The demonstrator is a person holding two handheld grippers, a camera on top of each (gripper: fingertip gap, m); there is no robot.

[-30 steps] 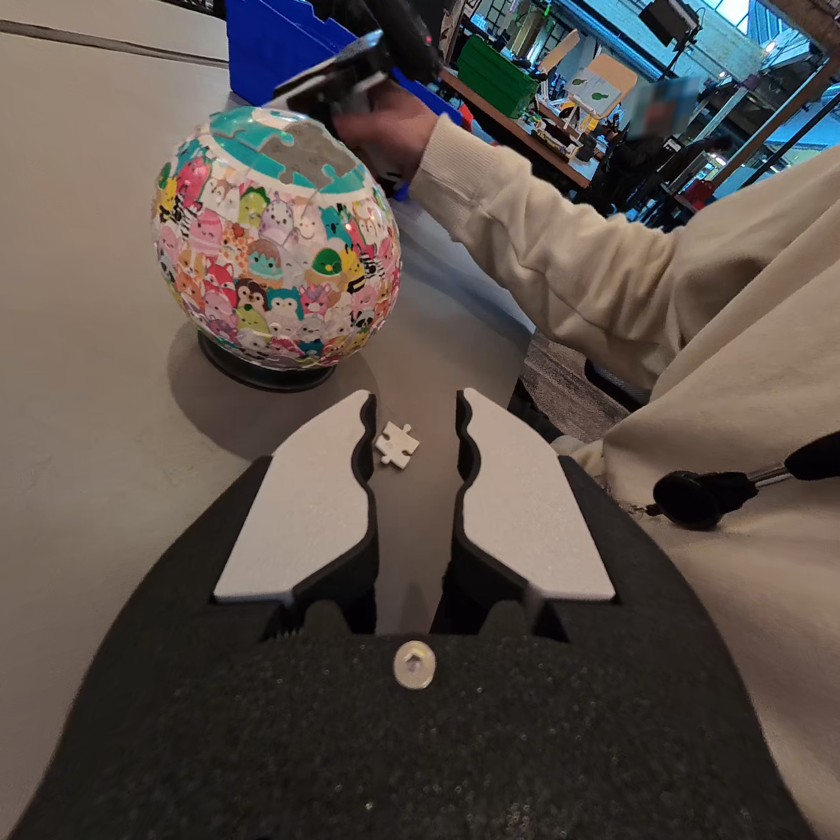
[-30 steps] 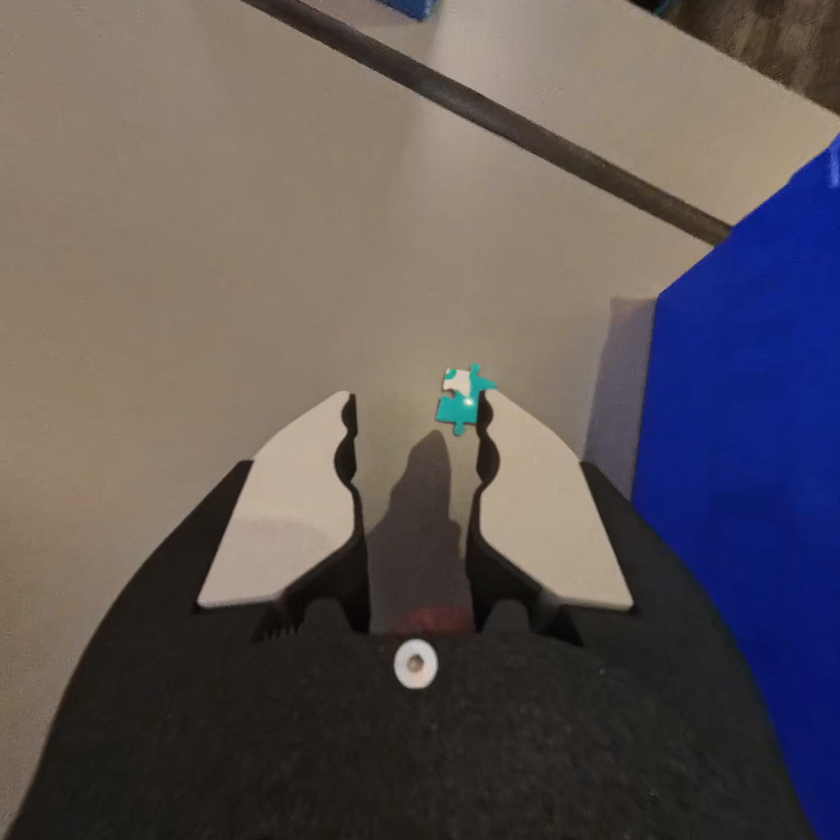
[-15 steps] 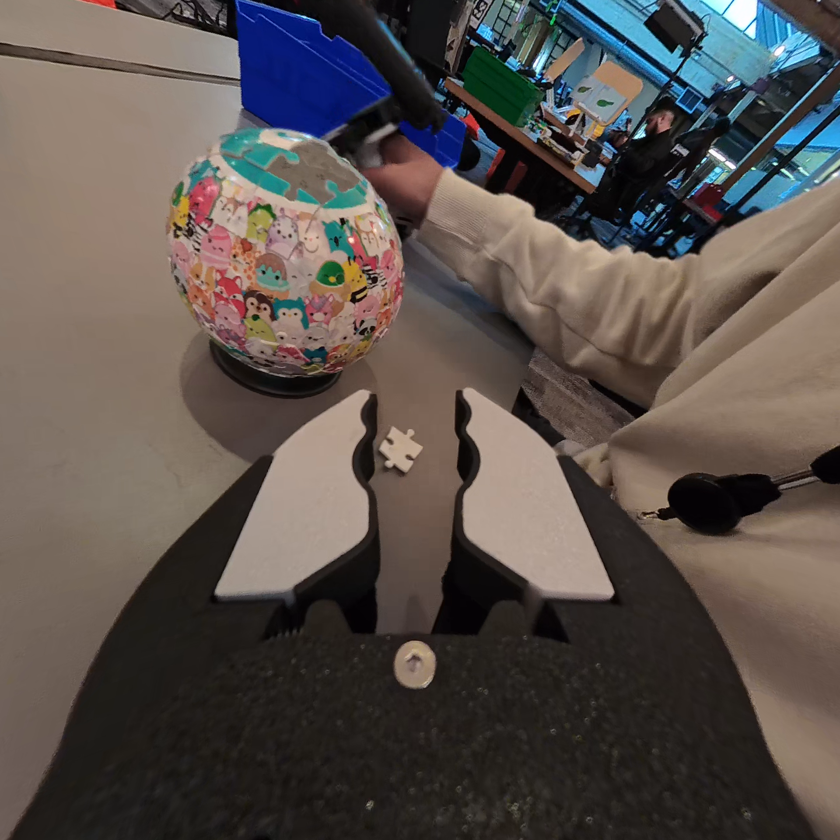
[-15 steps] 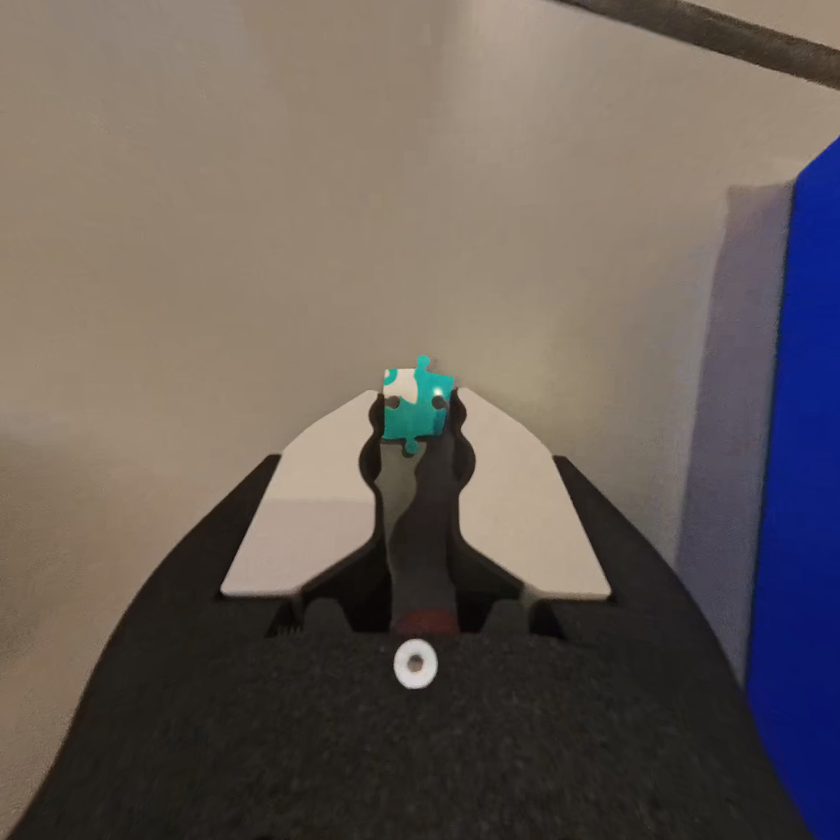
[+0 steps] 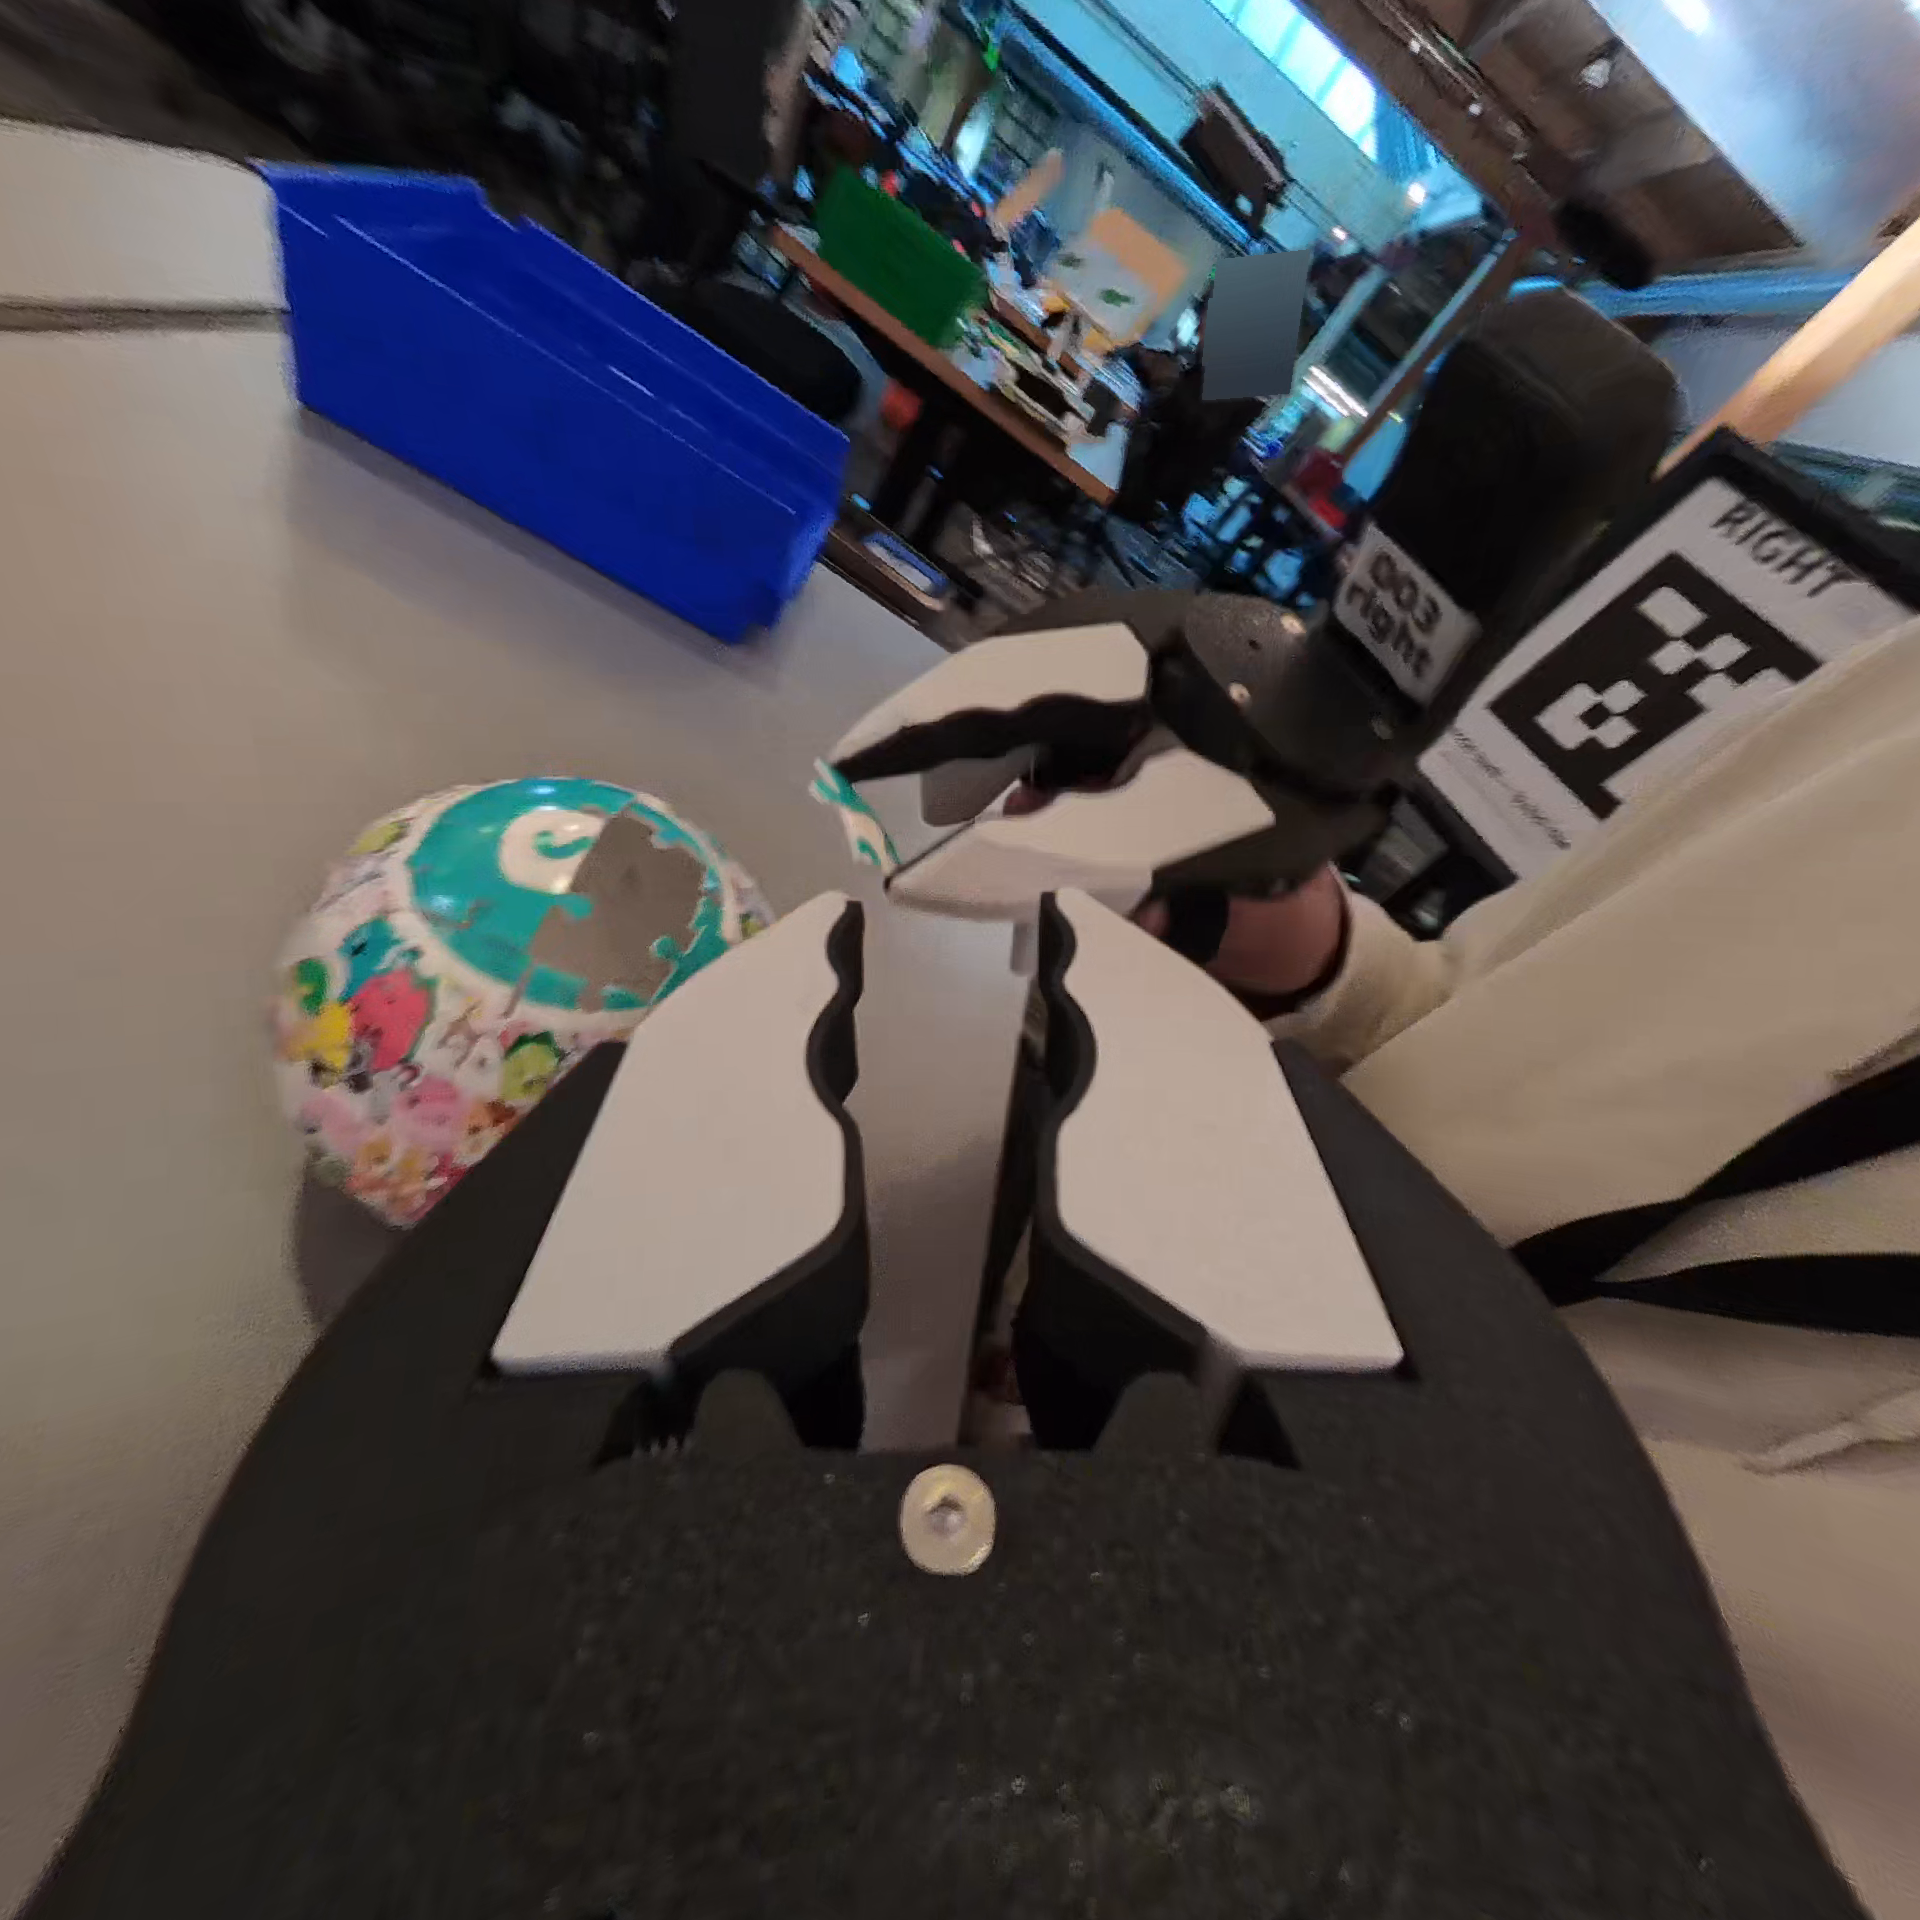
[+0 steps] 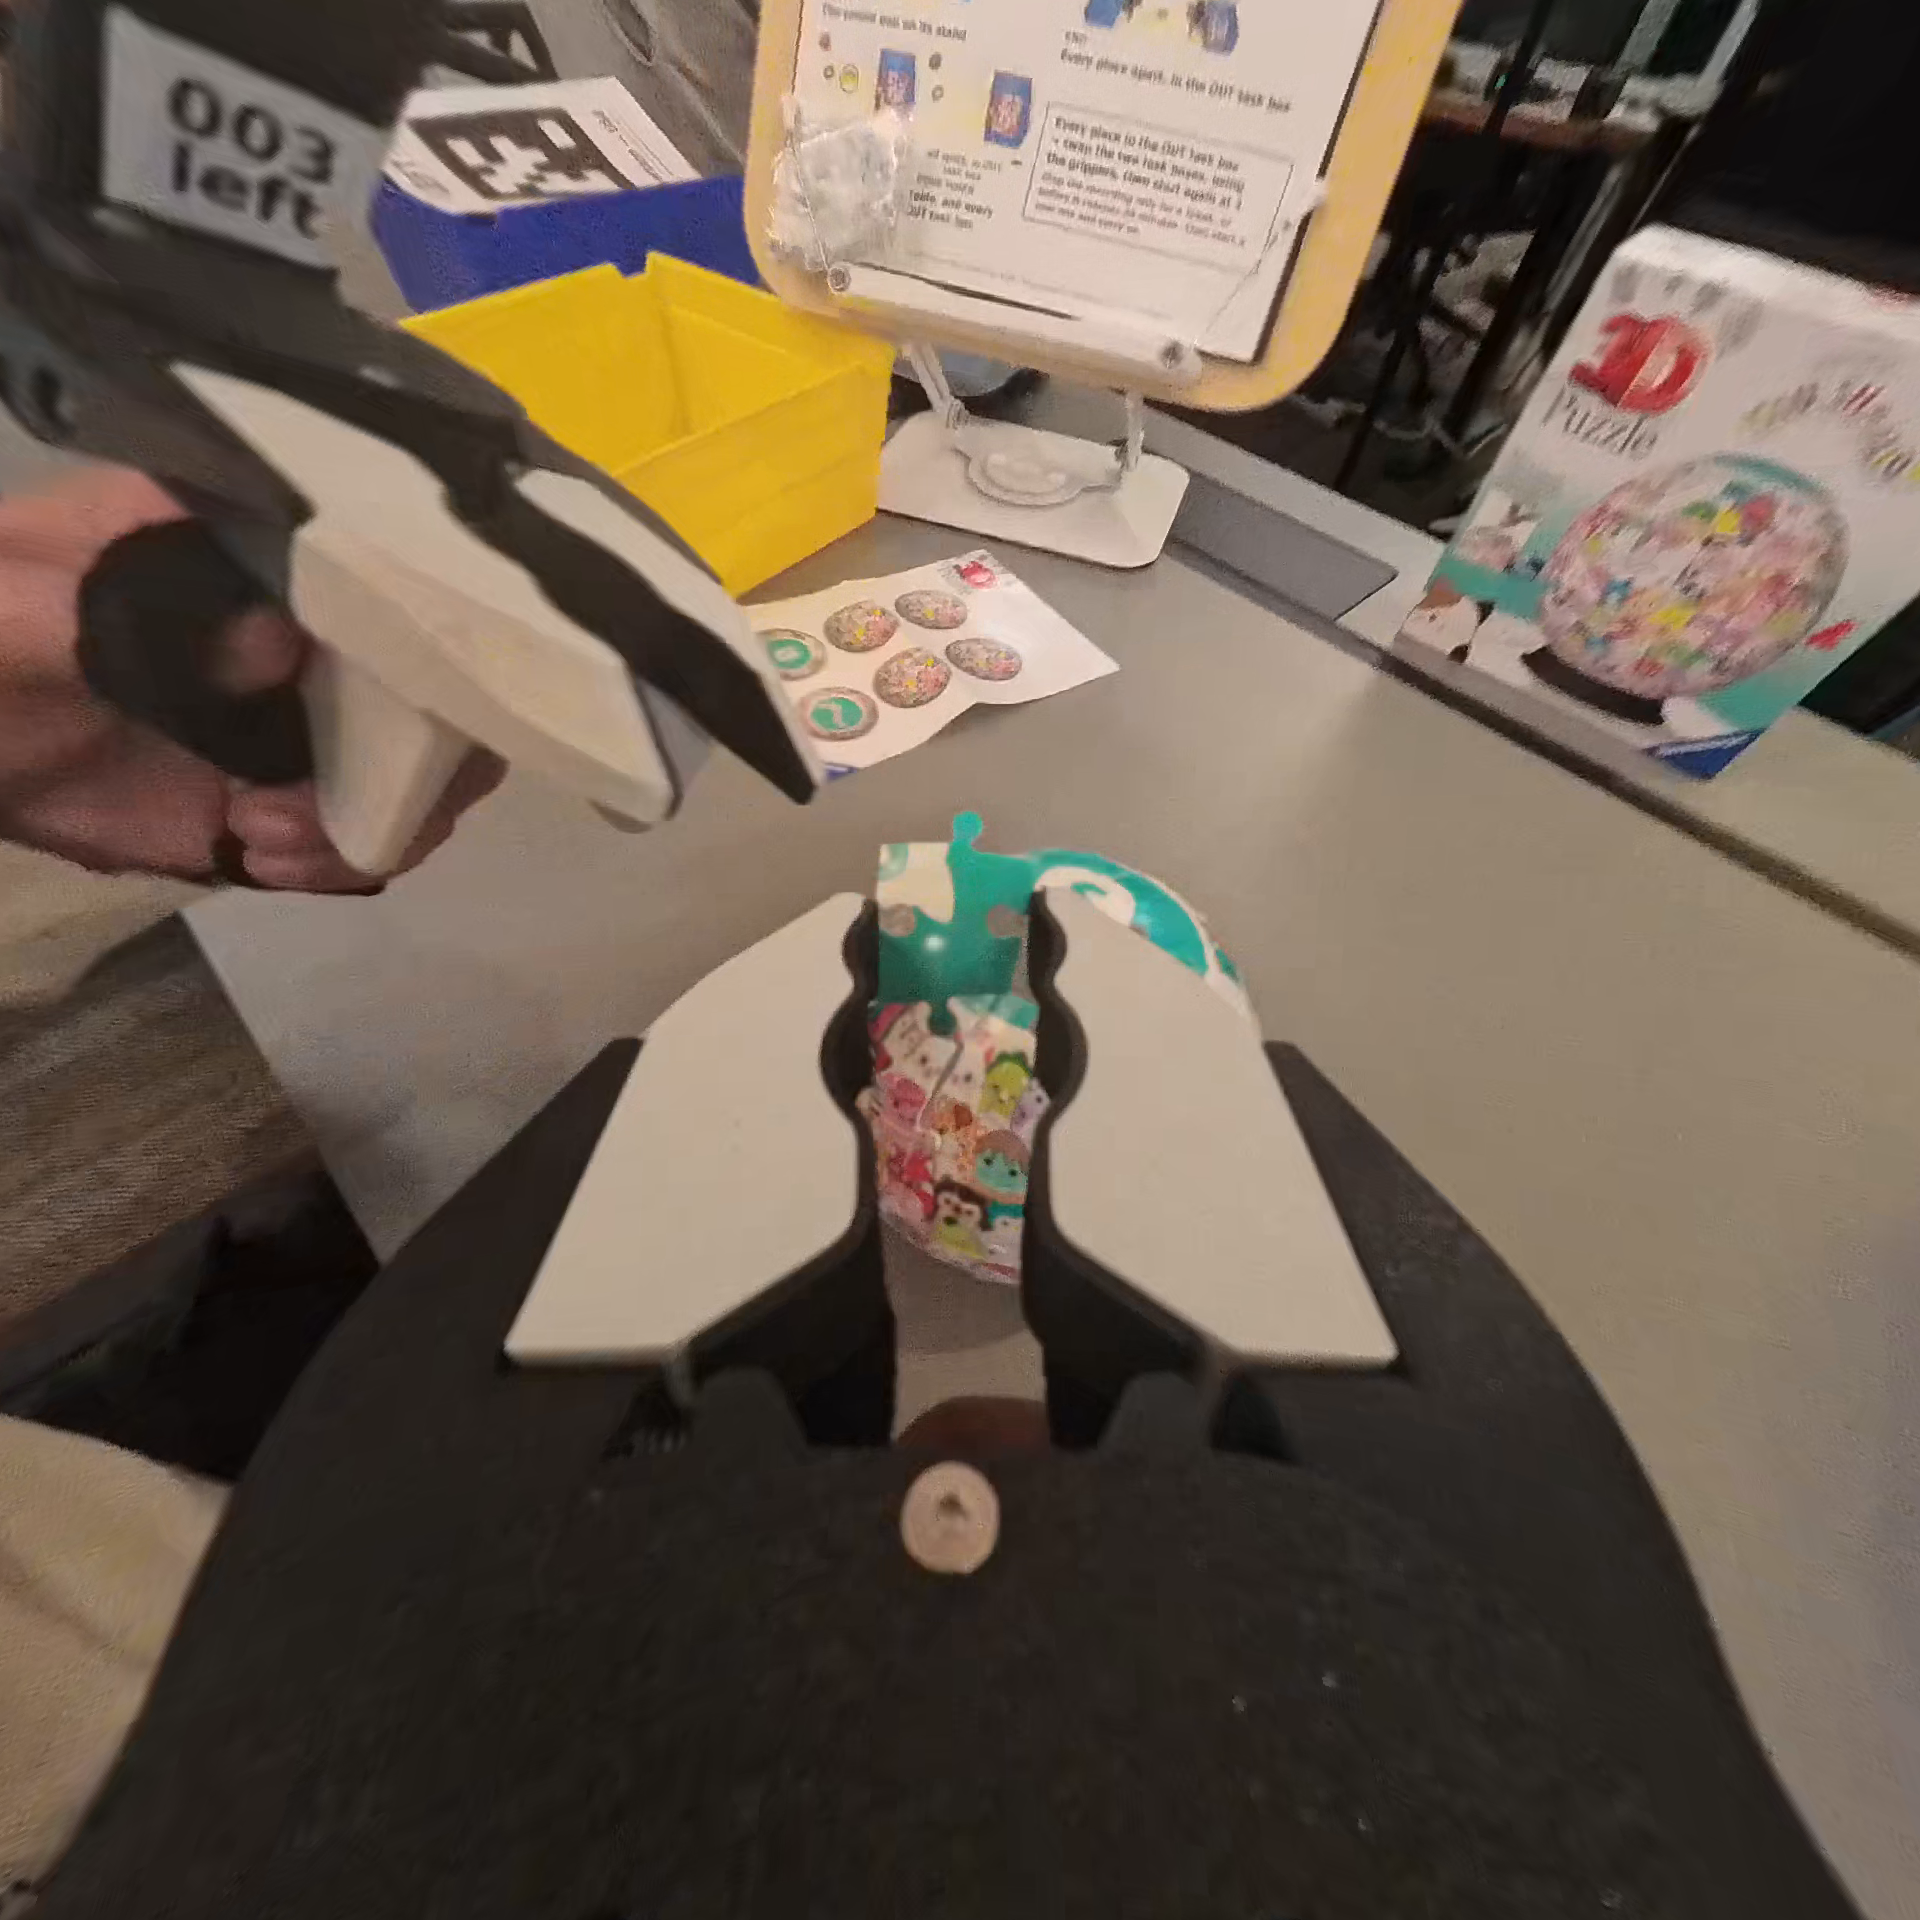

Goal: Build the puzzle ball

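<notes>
Puzzle ball with a gap on top sits on the tabletop. Right gripper fingers pinch a teal puzzle piece above it; left gripper fingers are spread, empty.

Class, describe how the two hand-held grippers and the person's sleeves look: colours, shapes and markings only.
Each hand-held gripper, left and right, has a rough black body, two pale grey fingers with wavy black inner pads, and a silver screw at the base. Seen from the other view, each carries a white label and a black-and-white square marker. The sleeve is cream with a ribbed cuff.
</notes>
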